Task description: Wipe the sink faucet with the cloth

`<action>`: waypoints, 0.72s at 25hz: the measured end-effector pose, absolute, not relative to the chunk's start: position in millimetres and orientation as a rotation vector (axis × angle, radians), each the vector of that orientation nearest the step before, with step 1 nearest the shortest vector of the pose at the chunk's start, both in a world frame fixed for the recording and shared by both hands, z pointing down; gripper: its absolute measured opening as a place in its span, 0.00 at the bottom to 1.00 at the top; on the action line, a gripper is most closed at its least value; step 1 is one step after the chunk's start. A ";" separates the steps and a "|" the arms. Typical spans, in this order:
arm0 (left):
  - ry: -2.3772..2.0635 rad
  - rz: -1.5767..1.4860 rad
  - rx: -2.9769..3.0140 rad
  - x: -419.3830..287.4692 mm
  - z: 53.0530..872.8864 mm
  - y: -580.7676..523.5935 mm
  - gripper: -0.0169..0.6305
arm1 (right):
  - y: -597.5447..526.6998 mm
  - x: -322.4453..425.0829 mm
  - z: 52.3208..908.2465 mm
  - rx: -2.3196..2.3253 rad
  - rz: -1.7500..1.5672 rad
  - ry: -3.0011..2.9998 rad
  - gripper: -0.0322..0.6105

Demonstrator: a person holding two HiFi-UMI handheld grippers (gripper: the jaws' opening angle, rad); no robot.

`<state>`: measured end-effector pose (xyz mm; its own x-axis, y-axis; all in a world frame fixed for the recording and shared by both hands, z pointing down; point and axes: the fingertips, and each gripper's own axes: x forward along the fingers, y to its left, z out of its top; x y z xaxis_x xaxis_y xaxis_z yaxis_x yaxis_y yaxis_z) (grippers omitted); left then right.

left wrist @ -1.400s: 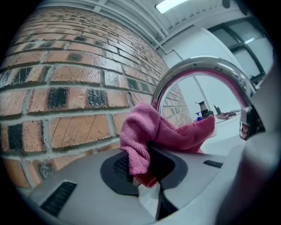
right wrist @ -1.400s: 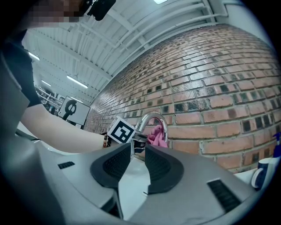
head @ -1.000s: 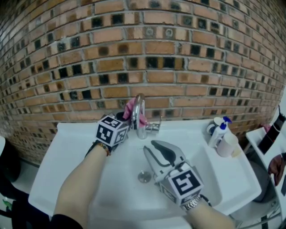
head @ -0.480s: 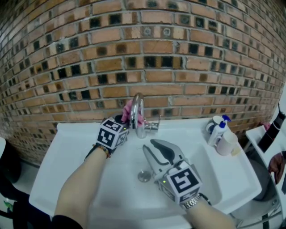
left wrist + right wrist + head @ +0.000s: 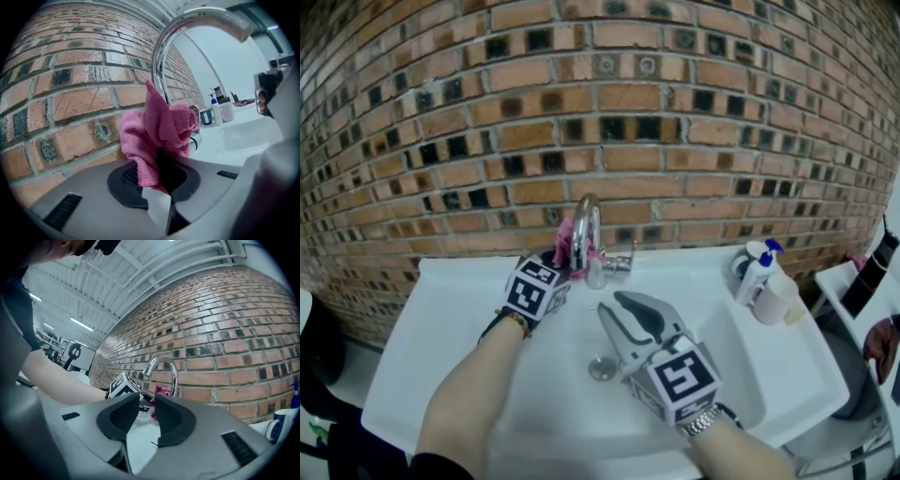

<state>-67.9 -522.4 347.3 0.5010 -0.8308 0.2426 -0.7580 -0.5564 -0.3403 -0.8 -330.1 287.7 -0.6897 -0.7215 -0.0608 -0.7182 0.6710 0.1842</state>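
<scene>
The left gripper (image 5: 158, 180) is clamping a pink cloth (image 5: 159, 131) between its dark pads, with the bunched fabric sticking up and forward out of the jaws. The cloth is pressing against the lower part of the chrome gooseneck faucet (image 5: 161, 61), on the side nearest the brick wall (image 5: 70, 98). From the head view, the cloth (image 5: 568, 239) is showing just left of the faucet neck (image 5: 589, 225), between the neck and the wall. The left gripper's marker cube (image 5: 534, 286) is sitting just below and to the left of it.

The right gripper (image 5: 147, 416) is hovering over the white sink (image 5: 741, 375), level and pointing toward the faucet. Its jaws are standing slightly apart and gripping nothing (only the basin and the distant cloth are showing through the gap). In the head view it (image 5: 623, 314) is hanging above the drain (image 5: 602, 368), apart from the faucet's side lever (image 5: 622, 265).

On the sink's right rim, a pump bottle with a blue top (image 5: 759, 272) is standing beside a white cup (image 5: 778, 302), well apart from both grippers.
</scene>
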 end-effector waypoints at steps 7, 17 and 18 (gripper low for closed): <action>1.376 -0.736 -2.532 -72.0 380.7 -524.5 0.11 | -330.8 -0.8 288.8 1.228 -0.321 -2.863 0.23; 1.350 -0.897 -2.499 -72.3 411.9 -519.9 0.11 | -332.1 0.8 285.0 1.248 -0.322 -2.875 0.23; 1.350 -0.907 -2.491 -72.5 412.5 -519.3 0.11 | -332.0 1.1 285.0 1.249 -0.316 -2.871 0.23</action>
